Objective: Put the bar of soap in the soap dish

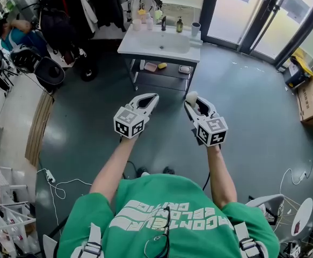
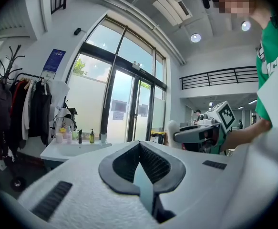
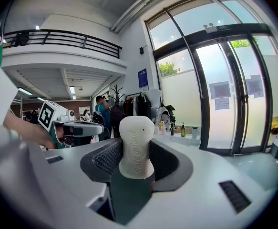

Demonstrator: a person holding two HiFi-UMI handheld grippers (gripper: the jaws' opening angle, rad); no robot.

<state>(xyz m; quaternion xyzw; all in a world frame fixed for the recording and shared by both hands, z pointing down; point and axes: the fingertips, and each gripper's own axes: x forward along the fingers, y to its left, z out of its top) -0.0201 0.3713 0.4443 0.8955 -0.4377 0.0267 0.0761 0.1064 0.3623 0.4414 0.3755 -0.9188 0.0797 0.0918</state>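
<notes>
While left gripper [image 1: 153, 97] fingers closed, right gripper [image 1: 191, 104] fingers clamp bar of soap [image 3: 136, 147], long axis vertical.

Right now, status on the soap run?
Left gripper shut, empty. Right gripper shut on bar of soap. Sink ahead, not yet reached; nothing seen in between.

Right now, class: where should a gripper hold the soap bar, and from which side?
Grip the soap bar end-on at its lower half, as the right gripper does: pads on the two narrow edges, where its waisted outline should seat them.
</notes>
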